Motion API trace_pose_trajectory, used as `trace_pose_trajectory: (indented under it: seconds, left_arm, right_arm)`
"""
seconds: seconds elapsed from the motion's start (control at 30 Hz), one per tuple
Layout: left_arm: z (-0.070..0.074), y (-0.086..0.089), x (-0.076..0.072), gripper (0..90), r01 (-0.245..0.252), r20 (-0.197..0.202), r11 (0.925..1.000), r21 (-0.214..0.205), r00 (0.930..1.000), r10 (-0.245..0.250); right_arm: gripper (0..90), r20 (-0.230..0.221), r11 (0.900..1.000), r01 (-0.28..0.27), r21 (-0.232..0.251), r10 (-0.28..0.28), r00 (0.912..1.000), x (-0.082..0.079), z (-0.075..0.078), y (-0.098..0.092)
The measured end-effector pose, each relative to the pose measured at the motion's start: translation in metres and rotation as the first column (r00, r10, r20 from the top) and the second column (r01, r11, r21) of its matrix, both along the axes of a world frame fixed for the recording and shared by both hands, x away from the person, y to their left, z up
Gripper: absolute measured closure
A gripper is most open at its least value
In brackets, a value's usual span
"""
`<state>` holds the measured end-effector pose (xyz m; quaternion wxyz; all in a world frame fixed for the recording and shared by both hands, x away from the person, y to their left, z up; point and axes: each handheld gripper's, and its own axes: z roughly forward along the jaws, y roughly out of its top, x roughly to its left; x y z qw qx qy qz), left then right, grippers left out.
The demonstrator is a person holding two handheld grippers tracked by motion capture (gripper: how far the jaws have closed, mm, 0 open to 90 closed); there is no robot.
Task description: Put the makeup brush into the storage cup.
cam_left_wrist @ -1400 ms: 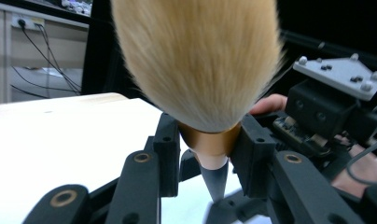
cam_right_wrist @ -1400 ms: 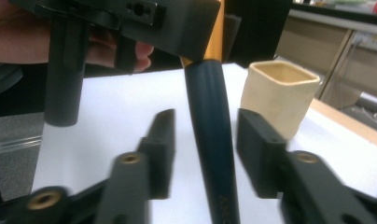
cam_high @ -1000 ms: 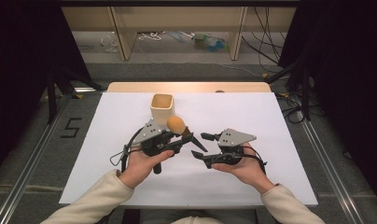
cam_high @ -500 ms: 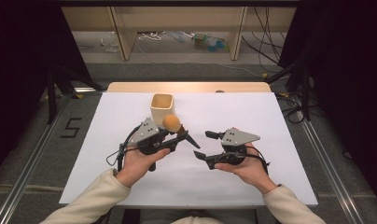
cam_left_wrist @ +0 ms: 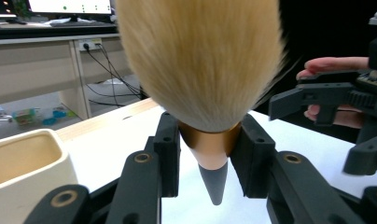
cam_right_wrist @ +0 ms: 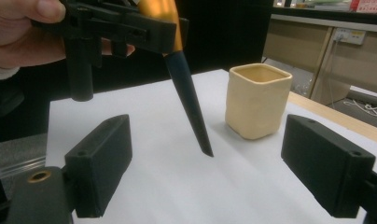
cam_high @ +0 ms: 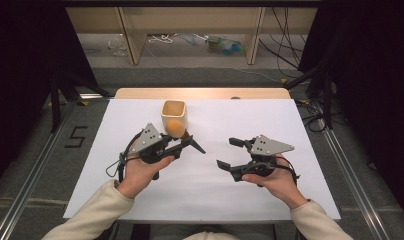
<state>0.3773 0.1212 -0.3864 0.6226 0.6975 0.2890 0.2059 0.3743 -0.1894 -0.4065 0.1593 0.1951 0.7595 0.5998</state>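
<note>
- Left gripper (cam_high: 182, 145) clamps the brush (cam_left_wrist: 203, 70) at its ferrule, bristles up, handle tip down.
- Cup (cam_high: 173, 116) sits just beyond, near the table's far edge.
- Right gripper (cam_high: 231, 153), jaws just opened wide, holds nothing.

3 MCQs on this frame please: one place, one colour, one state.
1. Where is the cup?
A. far side of the white sheet, beyond the left gripper
B. right edge
C. on the floor

2. What colour is the band under the brush bristles?
A. blue
B. copper
C. white

3. How does the right gripper stand?
A. shut on the cup
B. shut on the brush
C. open, nothing between its fingers

Key:
1 A, the high view shows it there.
2 B, seen where the left gripper clamps it.
3 C, its fingers are spread over bare sheet.
</note>
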Motion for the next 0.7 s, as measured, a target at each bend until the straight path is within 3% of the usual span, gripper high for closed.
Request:
trace_pose_trajectory:
  seconds: [0.43,0.5,0.7]
  left_arm:
    - [0.003,0.013,0.003,65.3,-0.046,0.012,0.9988,0.02,0.9989,0.045]
    - [0.003,0.014,0.003,65.3,-0.05,0.011,0.9985,0.023,0.9987,0.05]
    - [0.003,0.017,0.003,65.3,-0.061,0.012,0.9977,0.028,0.9981,0.061]
  right_arm:
    - [15.7,0.008,0.9986,0.051,0.015,-0.051,0.9987,-0.008,0.003,-0.029]
    - [15.7,0.018,0.9977,0.057,0.035,-0.058,0.9982,-0.008,0.002,-0.031]
    - [15.8,0.014,0.9973,0.071,0.019,-0.072,0.9973,-0.011,0.003,-0.039]
